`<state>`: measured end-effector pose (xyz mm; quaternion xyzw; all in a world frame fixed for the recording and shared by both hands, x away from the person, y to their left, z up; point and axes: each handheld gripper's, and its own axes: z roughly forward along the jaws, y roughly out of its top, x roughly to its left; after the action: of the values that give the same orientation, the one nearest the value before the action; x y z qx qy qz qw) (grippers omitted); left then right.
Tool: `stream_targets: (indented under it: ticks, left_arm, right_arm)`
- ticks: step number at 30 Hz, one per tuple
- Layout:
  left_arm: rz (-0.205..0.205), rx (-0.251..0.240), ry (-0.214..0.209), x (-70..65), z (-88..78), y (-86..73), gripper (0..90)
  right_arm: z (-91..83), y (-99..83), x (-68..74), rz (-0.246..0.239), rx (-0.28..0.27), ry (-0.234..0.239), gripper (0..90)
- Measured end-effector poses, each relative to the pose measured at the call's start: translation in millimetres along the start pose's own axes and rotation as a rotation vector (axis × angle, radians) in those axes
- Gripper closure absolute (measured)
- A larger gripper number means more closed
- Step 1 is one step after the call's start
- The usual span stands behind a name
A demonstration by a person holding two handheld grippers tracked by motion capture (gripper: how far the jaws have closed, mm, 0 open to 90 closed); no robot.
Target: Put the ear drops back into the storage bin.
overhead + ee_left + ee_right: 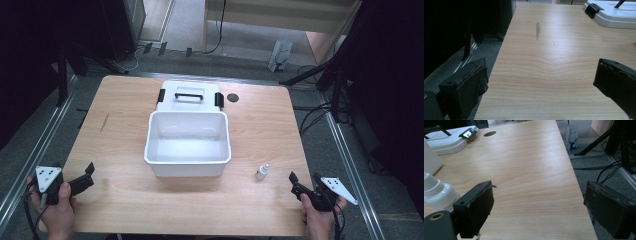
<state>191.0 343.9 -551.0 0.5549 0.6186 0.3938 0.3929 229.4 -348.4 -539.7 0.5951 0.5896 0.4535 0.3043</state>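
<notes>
Both claws released, holding nothing, at the near corners of the tabletop (125, 200)

Left claw (88, 176) and right claw (295, 182) sit well apart — white tub (187, 144) between them, lid (189, 95) behind it, small white bottle (262, 172) near the right claw

White bin (187, 161) blocks table (125, 200) centre; small bottle (262, 172) stands right; front edge open.

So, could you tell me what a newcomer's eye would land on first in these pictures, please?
The open white bin at the middle of the wooden table, with its lid lying flat just behind it. Next, the small white bottle standing right of the bin, near the right tongs. The left tongs rest open at the near left corner.
</notes>
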Motion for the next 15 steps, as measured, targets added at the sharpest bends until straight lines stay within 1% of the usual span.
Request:
stream_targets:
  ticks: [1, 3, 4, 5, 6, 7, 8, 9, 10, 11, 14, 15]
  left_arm:
    - [0.003, 0.001, -0.002, -0.3, 0.2, 0.1, 0.0]
    - [0.006, 0.004, -0.003, -1.0, 0.6, 0.2, 0.0]
    - [0.006, 0.004, -0.003, -1.0, 0.6, 0.2, 0.0]
    - [0.007, 0.005, -0.008, -1.3, 0.6, 0.2, 0.0]
    - [0.007, 0.005, -0.008, -1.3, 0.6, 0.2, 0.0]
    - [0.010, 0.010, -0.014, -1.4, 1.3, 0.3, 0.0]
    - [0.010, 0.010, -0.014, -1.4, 1.3, 0.3, 0.0]
    - [0.011, 0.010, -0.014, -1.6, 1.1, 0.3, 0.0]
    - [0.015, 0.010, -0.013, -1.8, 1.0, 0.3, 0.0]
    - [0.017, 0.011, -0.013, -1.9, 1.2, 0.3, 0.0]
    - [0.023, 0.012, -0.012, -2.3, 1.3, 0.4, 0.0]
    - [0.025, 0.014, -0.012, -2.2, 1.3, 0.4, 0.0]
  right_arm:
    - [0.5, 0.5, -0.8, 0.007, 0.005, 0.004, 10.7]
    - [2.7, 1.8, -0.5, -0.002, 0.042, 0.004, 12.8]
    - [2.7, 1.8, -0.5, -0.002, 0.042, 0.004, 12.8]
    - [6.0, 1.8, 1.7, -0.031, 0.094, 0.010, 13.1]
    - [7.9, 2.2, 3.5, -0.047, 0.123, 0.006, 13.1]
    - [9.2, 2.8, 5.3, -0.060, 0.139, 0.013, 13.3]
    - [9.2, 2.8, 5.3, -0.060, 0.139, 0.013, 13.3]
    - [11.7, 5.5, 9.1, -0.081, 0.185, 0.016, 13.7]
    - [12.7, 7.4, 11.2, -0.091, 0.206, 0.018, 13.9]
    - [13.4, 9.7, 13.7, -0.111, 0.234, 0.021, 14.5]
    - [17.9, 17.0, 17.9, -0.160, 0.335, 0.013, 15.9]
    - [19.9, 21.9, 20.0, -0.190, 0.392, 0.012, 16.3]
